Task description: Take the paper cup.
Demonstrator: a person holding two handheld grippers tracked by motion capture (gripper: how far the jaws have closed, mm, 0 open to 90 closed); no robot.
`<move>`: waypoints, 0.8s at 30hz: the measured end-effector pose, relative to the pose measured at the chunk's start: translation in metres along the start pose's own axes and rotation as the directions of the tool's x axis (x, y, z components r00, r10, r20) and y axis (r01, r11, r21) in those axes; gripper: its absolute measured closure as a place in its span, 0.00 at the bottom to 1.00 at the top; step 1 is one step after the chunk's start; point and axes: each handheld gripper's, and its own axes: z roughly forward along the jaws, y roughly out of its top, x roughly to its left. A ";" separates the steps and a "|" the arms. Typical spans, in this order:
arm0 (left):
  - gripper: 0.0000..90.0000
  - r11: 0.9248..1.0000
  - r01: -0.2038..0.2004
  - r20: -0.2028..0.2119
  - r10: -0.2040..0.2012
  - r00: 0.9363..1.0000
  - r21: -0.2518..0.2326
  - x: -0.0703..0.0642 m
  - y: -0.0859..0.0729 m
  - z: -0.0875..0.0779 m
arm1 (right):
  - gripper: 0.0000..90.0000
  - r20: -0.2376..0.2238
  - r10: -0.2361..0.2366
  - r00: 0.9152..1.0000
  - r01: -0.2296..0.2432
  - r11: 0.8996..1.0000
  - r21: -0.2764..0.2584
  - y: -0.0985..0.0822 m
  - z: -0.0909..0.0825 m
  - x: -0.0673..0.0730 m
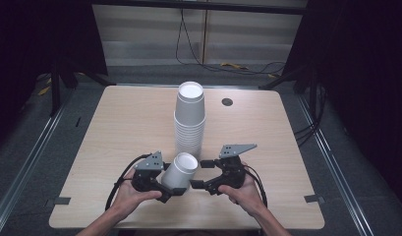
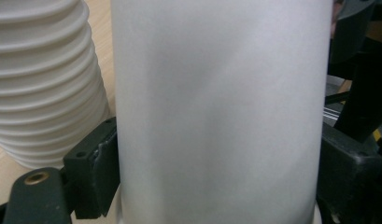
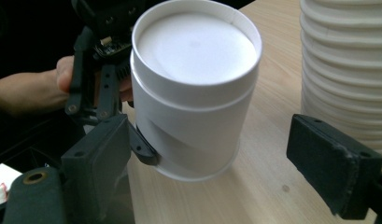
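High view shows a wooden table (image 1: pixel 115 128) with a tall stack (image 1: pixel 189 120) of white paper cups standing upside down near its middle. Close to the person's edge, the left gripper (image 1: pixel 166 189) holds one white cup (image 1: pixel 180 172) off the stack. This cup is tilted, with its flat bottom turned up and toward the stack. Left gripper view shows the cup (image 2: pixel 221 112) up close, with a black pad tight on each side, so these jaws are squeezing the cup. The stack (image 2: pixel 44 84) sits just beside it. The right gripper (image 1: pixel 202 173) is near the cup. Right gripper view shows its jaws spread wide and holding nothing. One pad is just beside the cup (image 3: pixel 195 88) and the other is near the stack (image 3: pixel 347 65).
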 end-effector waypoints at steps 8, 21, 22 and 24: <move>0.16 0.999 -0.019 -0.010 0.020 1.000 0.043 -0.001 0.004 -0.002 | 0.16 0.004 -0.044 0.999 0.044 0.998 0.039 0.003 -0.006 -0.001; 0.16 0.990 -0.055 0.004 0.055 0.998 0.128 -0.002 0.007 0.003 | 0.19 0.033 -0.099 0.995 0.095 0.991 0.095 0.001 -0.014 -0.003; 0.16 0.990 -0.057 -0.001 0.058 0.998 0.131 -0.002 0.008 0.003 | 0.19 0.033 -0.103 0.994 0.099 0.990 0.104 0.001 -0.014 -0.003; 0.16 0.987 -0.061 -0.004 0.063 0.998 0.146 -0.001 0.008 0.004 | 0.19 0.027 -0.115 0.993 0.112 0.987 0.114 0.003 -0.012 -0.003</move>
